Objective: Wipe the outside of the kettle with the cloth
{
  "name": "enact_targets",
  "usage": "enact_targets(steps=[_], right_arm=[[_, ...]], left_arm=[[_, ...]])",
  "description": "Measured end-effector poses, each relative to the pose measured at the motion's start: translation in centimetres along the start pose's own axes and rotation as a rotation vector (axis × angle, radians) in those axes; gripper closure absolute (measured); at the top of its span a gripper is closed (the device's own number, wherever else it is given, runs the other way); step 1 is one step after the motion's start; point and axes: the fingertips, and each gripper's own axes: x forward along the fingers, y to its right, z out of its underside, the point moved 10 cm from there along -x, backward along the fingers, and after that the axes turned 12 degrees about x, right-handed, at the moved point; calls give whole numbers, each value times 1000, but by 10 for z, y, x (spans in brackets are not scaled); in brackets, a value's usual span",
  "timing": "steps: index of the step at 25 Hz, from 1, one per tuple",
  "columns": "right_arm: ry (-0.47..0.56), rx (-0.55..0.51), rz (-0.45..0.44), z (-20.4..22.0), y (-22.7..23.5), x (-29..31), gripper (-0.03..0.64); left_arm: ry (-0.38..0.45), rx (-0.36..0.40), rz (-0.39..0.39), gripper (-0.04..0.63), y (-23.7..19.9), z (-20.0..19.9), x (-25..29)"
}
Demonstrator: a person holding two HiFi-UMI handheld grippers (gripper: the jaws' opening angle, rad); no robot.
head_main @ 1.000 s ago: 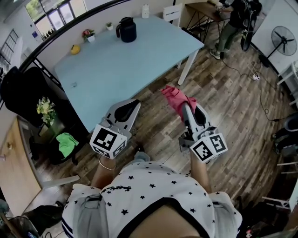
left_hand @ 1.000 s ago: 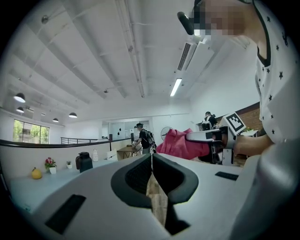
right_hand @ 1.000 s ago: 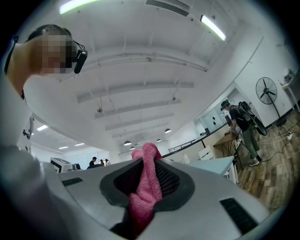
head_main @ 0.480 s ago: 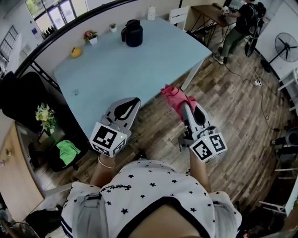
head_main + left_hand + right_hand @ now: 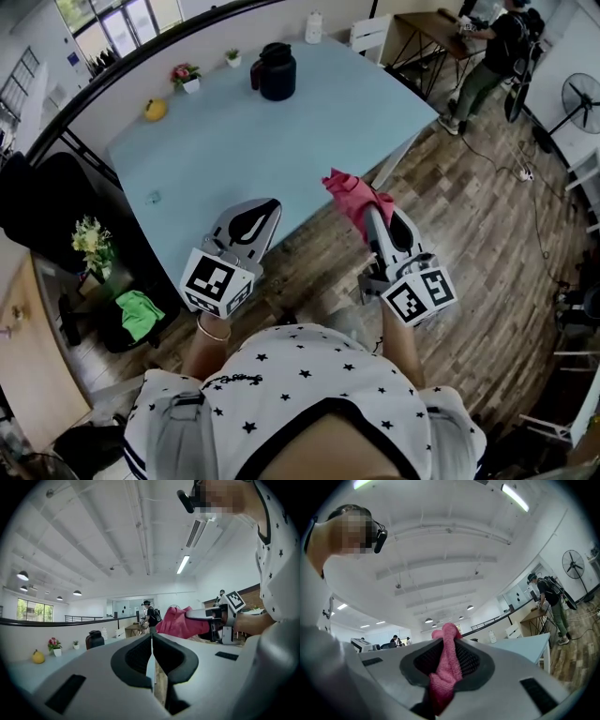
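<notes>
**Kettle untouched; cloth clamped in right gripper**

The dark, rounded kettle with a side handle (image 5: 277,72) stands at the upper middle of the head view. It is on the far part of the light blue table (image 5: 309,141), well apart from both grippers. The right gripper view shows the right gripper (image 5: 446,644) closed on the pink terry cloth (image 5: 447,670), which bunches above the tips. The left gripper view shows the left gripper (image 5: 152,641) with jaws together, holding nothing. Both are held low in frame, pointing toward the table.
</notes>
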Motion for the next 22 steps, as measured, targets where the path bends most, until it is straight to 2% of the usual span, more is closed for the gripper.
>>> enact_targets(steps=[3,8,15,22], right_arm=[[-7,-2,-24,-7,17,11,555],[-37,2,-104,-22,53,42,555],[-108,43,-217,-48,116,88,555],[-153,73,-286,-78,170,116,555]], left_arm=[[-21,-2,-19,563,0,3,12],[-50,-8,-120,563,-5,4,34],[-82,-12,-233,563,-5,-4,92],[-116,-16,-311,563,-1,-17,147]])
